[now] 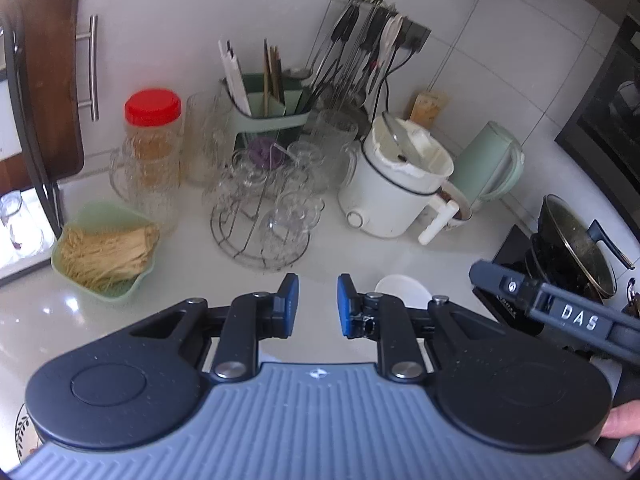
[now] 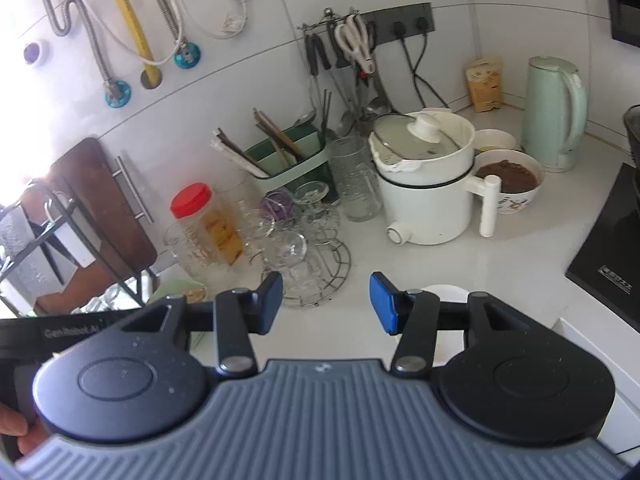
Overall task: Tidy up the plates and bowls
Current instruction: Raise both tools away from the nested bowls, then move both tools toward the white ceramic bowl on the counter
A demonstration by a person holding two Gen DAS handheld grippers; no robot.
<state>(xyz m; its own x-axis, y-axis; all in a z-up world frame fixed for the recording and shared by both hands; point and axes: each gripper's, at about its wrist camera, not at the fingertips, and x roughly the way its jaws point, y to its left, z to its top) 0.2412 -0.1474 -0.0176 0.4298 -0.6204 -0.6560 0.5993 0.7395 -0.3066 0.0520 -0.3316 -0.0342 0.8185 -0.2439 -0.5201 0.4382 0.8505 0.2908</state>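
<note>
The white plate (image 1: 404,289) on the desk (image 1: 360,256) looks stiff, glazed, slippery, breakable: pinch its rim; left gripper (image 1: 317,304) narrowly apart and right gripper (image 2: 326,300) wider, both empty

Red-lidded jar (image 1: 153,136), mint-green kettle (image 2: 554,114)

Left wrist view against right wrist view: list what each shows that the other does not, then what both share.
Only the left wrist view shows the green dish of dried noodles and the lidded black wok.

Only the right wrist view shows the wall pipes, the white scissors, and the bowl of brown food fully.

Both show the red-lidded jar, the white electric pot, the green kettle, the chopstick holder, the wire glass rack and a white plate.
</note>
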